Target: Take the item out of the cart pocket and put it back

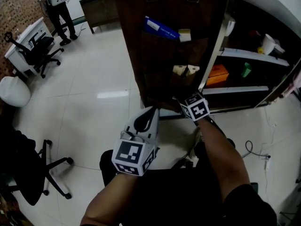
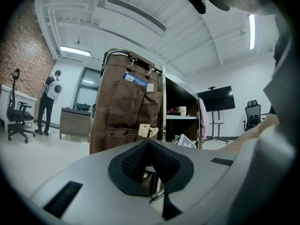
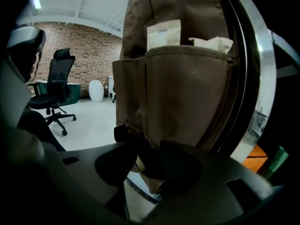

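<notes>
Cream paper sachet (image 3: 163, 35) poking up out of the brown fabric pocket (image 3: 187, 93) looks feather-light and crushable, so I'd pinch its exposed top edge gently, while the right tool (image 3: 148, 156) hangs below it with jaws apart and the left tool (image 2: 148, 145) is closed on nothing.

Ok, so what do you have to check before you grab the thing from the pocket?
1. Something to grab: ok, a packet sticks up out of the pocket.
2. Left hand-held gripper empty: ok, jaws together on nothing.
3. Right hand-held gripper open: cannot tell, too dark there.
4. Right one at the pocket's mouth: not ok, it sits well below it.
5. Way clear: ok, the person stands far off.
</notes>
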`<state>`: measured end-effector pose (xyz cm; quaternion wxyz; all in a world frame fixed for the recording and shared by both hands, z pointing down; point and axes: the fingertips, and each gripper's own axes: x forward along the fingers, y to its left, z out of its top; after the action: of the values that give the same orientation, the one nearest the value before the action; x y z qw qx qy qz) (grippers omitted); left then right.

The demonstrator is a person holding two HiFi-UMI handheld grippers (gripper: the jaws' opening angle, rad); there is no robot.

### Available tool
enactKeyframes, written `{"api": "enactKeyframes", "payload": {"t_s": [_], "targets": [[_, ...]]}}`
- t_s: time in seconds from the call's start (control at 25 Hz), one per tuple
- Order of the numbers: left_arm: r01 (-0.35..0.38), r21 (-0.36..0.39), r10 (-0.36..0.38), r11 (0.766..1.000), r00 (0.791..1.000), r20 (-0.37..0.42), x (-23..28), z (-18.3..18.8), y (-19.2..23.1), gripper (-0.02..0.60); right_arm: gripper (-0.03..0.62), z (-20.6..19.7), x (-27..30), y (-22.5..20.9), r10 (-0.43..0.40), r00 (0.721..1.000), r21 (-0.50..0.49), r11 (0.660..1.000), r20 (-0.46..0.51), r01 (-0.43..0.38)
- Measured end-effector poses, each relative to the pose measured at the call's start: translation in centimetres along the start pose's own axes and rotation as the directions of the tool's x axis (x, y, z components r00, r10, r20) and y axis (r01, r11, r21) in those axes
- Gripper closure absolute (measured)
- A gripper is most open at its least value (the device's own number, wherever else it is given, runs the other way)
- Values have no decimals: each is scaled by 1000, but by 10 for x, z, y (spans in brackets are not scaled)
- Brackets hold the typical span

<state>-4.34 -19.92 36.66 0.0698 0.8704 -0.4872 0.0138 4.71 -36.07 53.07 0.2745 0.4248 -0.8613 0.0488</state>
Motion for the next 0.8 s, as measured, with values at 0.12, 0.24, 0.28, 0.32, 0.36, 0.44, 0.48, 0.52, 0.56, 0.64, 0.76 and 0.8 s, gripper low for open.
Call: {"api": "enactKeyframes", "payload": {"t_s": [0.12,0.24,0.28,0.32,0.36,0.44,0.48,0.52,0.56,0.64,0.76,0.8], "targets": [[1,3,-1,1000,1000,-1,0,0,0,581,414,3,-6,3,10,1000,20,1000,14,-10],[1,4,-1,1000,1000,-2,1,0,-1,581,414,5,-14,6,15,1000,35,999,16,-15],[1,5,-1,1000,1000,-2,1,0,-1,581,414,5,-16,8,19,1000,43,999,21,-20],[2,5,-2,1000,1000,-2,1,0,-2,581,416,6,-19,9,25,999,51,998,28,-26],[3,6,-3,1000,1000,-3,1,0,-2,581,428,7,-21,10,29,999,61,998,36,-32],[4,8,-4,1000,1000,-4,2,0,-2,581,476,11,-25,10,25,999,83,996,47,-29],[4,9,-4,1000,1000,-5,2,-1,-2,581,524,13,-28,9,18,999,94,995,51,-22],[4,10,-4,1000,1000,-5,2,-1,-2,581,579,15,-31,9,14,998,106,994,56,-20],[3,10,-3,1000,1000,-5,2,-1,-2,581,579,18,-34,10,18,998,124,992,63,-26],[3,10,-3,1000,1000,-4,2,-1,-3,581,579,24,-41,14,37,996,166,985,86,-51],[4,14,-4,1000,1000,-1,2,0,-4,581,579,40,-59,20,38,991,178,982,132,-61],[6,16,-6,1000,1000,-2,2,0,-4,581,579,47,-68,22,36,988,177,982,149,-62]]}}
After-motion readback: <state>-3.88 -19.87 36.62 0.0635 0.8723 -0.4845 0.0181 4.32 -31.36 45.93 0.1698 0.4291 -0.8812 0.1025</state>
